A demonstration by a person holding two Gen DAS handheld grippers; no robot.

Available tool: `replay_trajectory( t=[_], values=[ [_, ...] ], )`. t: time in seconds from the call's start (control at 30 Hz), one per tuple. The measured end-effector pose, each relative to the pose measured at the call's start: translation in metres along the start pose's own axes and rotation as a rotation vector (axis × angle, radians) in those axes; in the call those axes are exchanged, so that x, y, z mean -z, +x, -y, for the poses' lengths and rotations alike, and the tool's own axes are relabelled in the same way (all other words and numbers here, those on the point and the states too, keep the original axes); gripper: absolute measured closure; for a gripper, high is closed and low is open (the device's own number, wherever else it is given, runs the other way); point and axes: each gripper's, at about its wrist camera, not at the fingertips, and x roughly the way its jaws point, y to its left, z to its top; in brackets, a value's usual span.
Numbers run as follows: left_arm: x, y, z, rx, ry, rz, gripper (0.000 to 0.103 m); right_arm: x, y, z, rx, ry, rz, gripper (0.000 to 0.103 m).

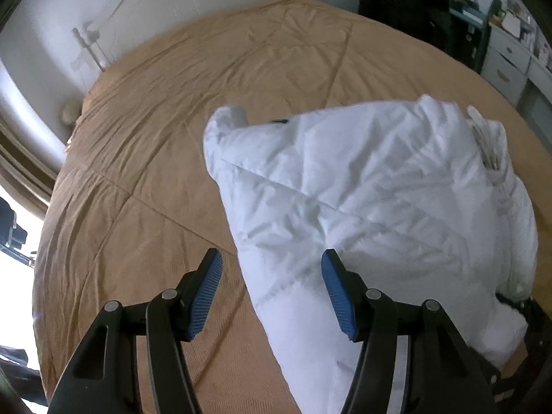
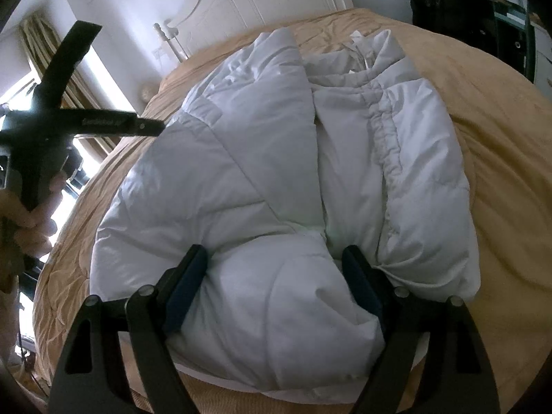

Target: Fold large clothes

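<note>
A white puffer jacket [image 2: 276, 172] lies on the tan bed cover [image 2: 490, 158], its left sleeve folded across the front and its collar toward the headboard. It also shows in the left wrist view [image 1: 362, 200]. My right gripper [image 2: 274, 276] is open, its jaws set wide around the bunched lower hem of the jacket. My left gripper [image 1: 270, 288] is open and empty, held above the jacket's left edge and the bed cover [image 1: 155, 158]. The left gripper's body and the hand holding it show at the left of the right wrist view [image 2: 51, 120].
A white headboard [image 2: 241, 3] stands at the far end of the bed. A window with curtains [image 2: 79, 79] is on the left. Dark clothing and shelves with drawers [image 1: 500, 51] stand at the right.
</note>
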Motion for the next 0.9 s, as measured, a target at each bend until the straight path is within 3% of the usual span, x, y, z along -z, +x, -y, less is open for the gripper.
replay_trajectory(
  t=[0.2,0.23,0.27,0.37,0.47,0.6,0.77,0.9],
  values=[
    [0.001,-0.016,0.012,0.012,-0.043,-0.017,0.043,0.004,-0.001,0.001,-0.001,0.001,0.01,0.021],
    [0.001,-0.021,0.017,0.013,-0.033,-0.001,0.039,0.004,-0.001,0.001,-0.003,0.002,0.008,0.021],
    [-0.002,-0.023,0.027,0.016,-0.007,0.023,0.032,0.004,-0.001,0.001,-0.005,0.003,0.008,0.021],
    [-0.017,-0.004,0.056,0.05,0.074,0.043,0.031,0.007,-0.003,-0.001,0.0,0.003,0.013,0.021],
    [-0.035,0.02,0.081,-0.008,0.146,0.044,0.029,0.009,-0.003,-0.001,0.005,0.003,0.024,0.021],
    [-0.073,0.057,0.097,-0.08,0.173,-0.004,0.015,0.011,-0.004,0.002,0.007,0.019,0.031,0.021],
    [-0.112,0.11,0.091,-0.007,0.099,-0.15,0.012,0.016,-0.008,-0.001,0.028,0.043,0.037,0.021],
    [-0.119,0.134,0.086,0.037,0.059,-0.203,0.008,0.017,-0.009,0.0,0.034,0.052,0.035,0.021]
  ],
)
